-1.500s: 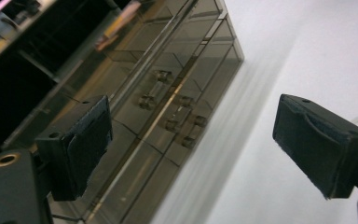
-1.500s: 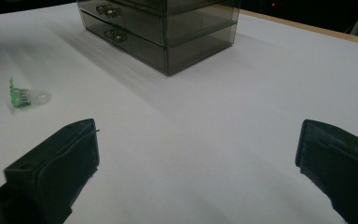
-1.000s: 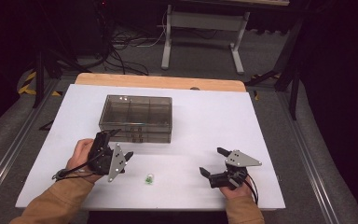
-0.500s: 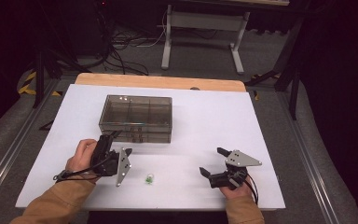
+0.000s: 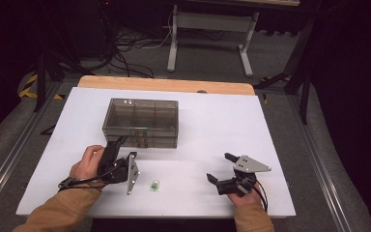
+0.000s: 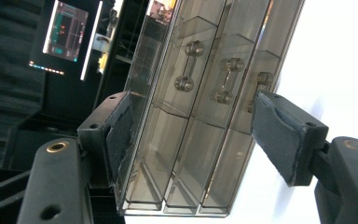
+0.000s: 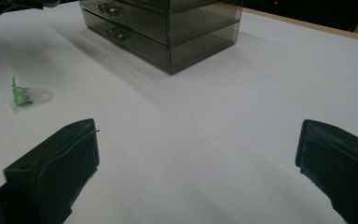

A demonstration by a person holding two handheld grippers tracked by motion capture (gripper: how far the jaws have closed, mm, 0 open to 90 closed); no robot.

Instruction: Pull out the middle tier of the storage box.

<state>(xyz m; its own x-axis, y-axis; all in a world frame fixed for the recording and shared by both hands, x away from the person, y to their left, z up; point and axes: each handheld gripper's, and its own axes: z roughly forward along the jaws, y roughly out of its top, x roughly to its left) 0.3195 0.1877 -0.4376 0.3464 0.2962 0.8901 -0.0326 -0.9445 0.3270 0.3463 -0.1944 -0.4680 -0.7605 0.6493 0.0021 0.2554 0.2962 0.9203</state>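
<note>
The smoky transparent plastic three-drawer box [image 5: 141,123] sits mid-table on the white table surface [image 5: 212,121]. Left gripper [image 6: 191,133] is at the box's front left corner, jaws either side of it & just been closing; one pad [image 6: 121,135] looks to touch the box's side, other pad is just off. Right gripper [image 5: 221,169], well right of the box, has jaws spread wide w/ nothing between. Small green-and-clear plastic piece [image 5: 154,185] lies just in front of the box.

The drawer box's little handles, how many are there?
3, as the left gripper view shows, one on each drawer front of the drawer box: the top handle, the middle handle and the bottom handle, partly behind a jaw.
</note>
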